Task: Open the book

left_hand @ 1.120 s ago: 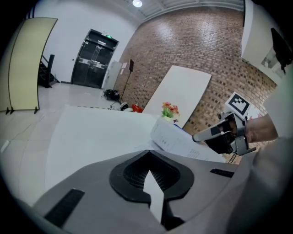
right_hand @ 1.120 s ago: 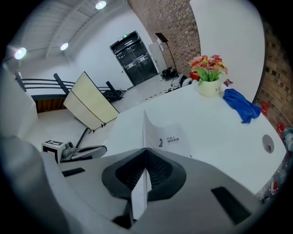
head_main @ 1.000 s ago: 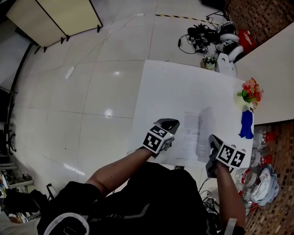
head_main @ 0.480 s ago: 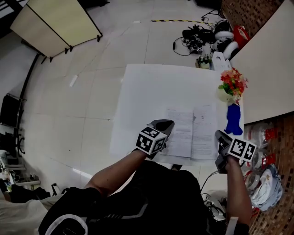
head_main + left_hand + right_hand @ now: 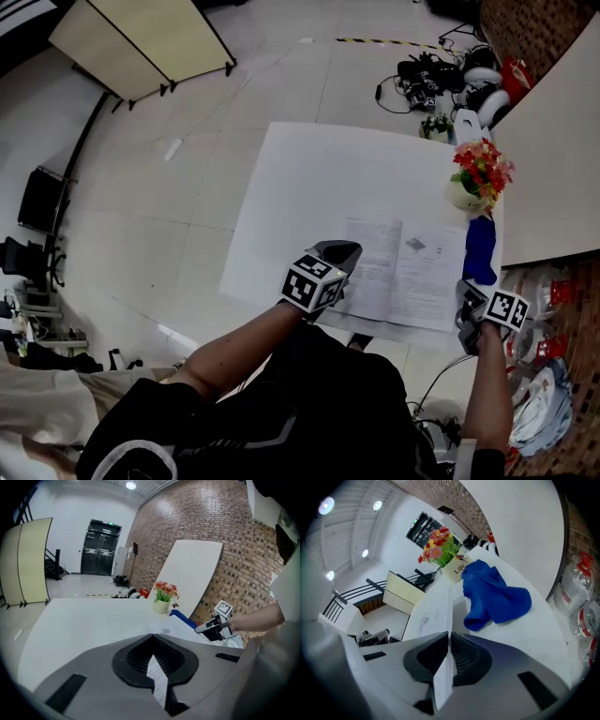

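The book (image 5: 403, 272) lies spread open near the front edge of the white table (image 5: 309, 178), printed pages up. My left gripper (image 5: 342, 251) is at the book's left edge; in the left gripper view its jaws (image 5: 152, 660) are shut on a thin page edge (image 5: 158, 681). My right gripper (image 5: 466, 295) is at the book's right front corner, and in the right gripper view it (image 5: 449, 637) is shut on a page (image 5: 444, 679) that runs forward between the jaws.
A blue cloth (image 5: 479, 249) lies right beside the book's right edge, with a pot of flowers (image 5: 478, 178) behind it. Cables and gear (image 5: 441, 75) lie on the floor beyond the table. Bagged bottles (image 5: 539, 281) sit at the right.
The right gripper has swung right and down with its page, which stood upright over the middle before. The book now lies flat and wide open. The left gripper shifted slightly.
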